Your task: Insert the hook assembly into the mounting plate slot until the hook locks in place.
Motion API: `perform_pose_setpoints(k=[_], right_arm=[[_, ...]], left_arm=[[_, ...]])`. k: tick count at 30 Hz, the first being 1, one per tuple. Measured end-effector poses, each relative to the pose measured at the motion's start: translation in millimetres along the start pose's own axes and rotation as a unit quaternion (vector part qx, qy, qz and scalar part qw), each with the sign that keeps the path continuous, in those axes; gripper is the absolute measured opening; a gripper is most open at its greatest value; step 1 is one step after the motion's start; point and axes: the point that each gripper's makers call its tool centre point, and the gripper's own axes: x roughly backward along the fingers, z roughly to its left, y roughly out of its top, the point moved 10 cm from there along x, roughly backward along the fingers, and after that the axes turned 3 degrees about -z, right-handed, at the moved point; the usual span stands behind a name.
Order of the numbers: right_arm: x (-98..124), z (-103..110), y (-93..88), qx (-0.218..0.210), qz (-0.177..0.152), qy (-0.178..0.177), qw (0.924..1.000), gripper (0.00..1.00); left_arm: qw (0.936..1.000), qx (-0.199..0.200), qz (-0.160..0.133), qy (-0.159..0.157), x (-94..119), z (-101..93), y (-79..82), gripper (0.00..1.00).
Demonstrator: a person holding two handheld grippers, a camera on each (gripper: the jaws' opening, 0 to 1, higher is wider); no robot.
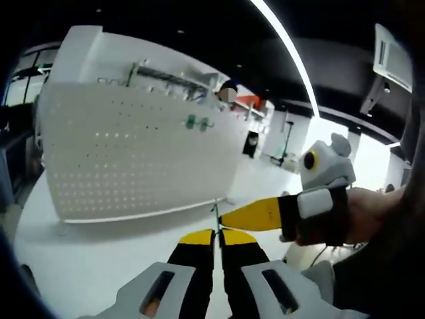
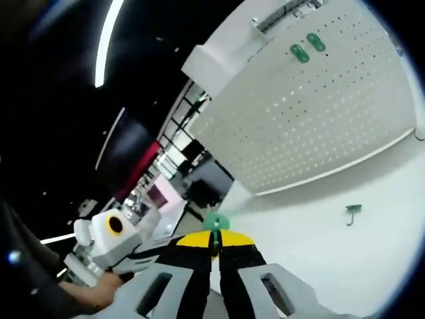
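A white pegboard mounting plate [image 1: 133, 156] stands upright on the white table, with two green hooks [image 1: 196, 122] near its top. My left gripper [image 1: 216, 234] is shut on a thin green hook piece [image 1: 214, 214] that rises from its yellow tips. My right gripper [image 1: 229, 218] comes in from the right, held by a hand, its tip beside that piece. In the right gripper view the plate [image 2: 319, 113] fills the upper right, carrying the same green hooks [image 2: 306, 47]. My right gripper [image 2: 215, 240] is shut on a green hook part [image 2: 216, 222]. Whether both grippers hold one piece I cannot tell.
Another green hook [image 2: 352, 211] lies loose on the white table [image 2: 332, 266] in front of the plate. The left gripper's white body [image 2: 109, 242] and a hand sit at the lower left. The table [image 1: 86, 266] spreads before the plate; shelving and ceiling lights lie behind.
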Motion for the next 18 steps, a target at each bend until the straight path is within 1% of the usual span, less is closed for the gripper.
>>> perform_pose_setpoints(k=[3, 6, 7, 8, 9, 12, 14, 18], right_arm=[[0, -1, -0.7, 0.012, 0.005, -0.001, 0.9999, 0.01], [0, -3, -2.0, 0.019, 0.010, -0.002, 0.9998, 0.00], [-1, -4, -3.2, 0.022, 0.015, -0.002, 0.9997, 0.00], [-1, -5, -4.3, 0.021, 0.019, -0.002, 0.9996, 0.00], [-2, -7, -6.0, 0.019, 0.029, -0.002, 0.9994, 0.00], [-1, -8, -7.4, 0.044, 0.036, -0.006, 0.9983, 0.00], [-1, -7, -8.5, 0.058, 0.038, -0.007, 0.9976, 0.00], [-1, -7, -8.3, 0.094, 0.046, -0.009, 0.9944, 0.00]], left_arm=[[0.9999, 0.013, 0.007, -0.002, -1, 1.4, -1.2, 0.04], [0.9998, 0.008, 0.016, -0.010, -3, 2.4, -2.3, 0.05], [0.9995, 0.008, 0.025, -0.015, -3, 3.4, -3.8, 0.06], [0.9995, 0.008, 0.027, -0.016, -3, 3.5, -4.6, 0.06], [0.9993, 0.002, 0.033, -0.018, -2, 3.8, -6.1, 0.07], [0.9991, 0.005, 0.039, -0.018, -1, 4.9, -10.2, 0.18], [0.9988, 0.011, 0.044, -0.019, 0, 5.5, -12.4, 0.23], [0.9985, 0.014, 0.051, -0.015, 0, 6.7, -15.2, 0.39]])
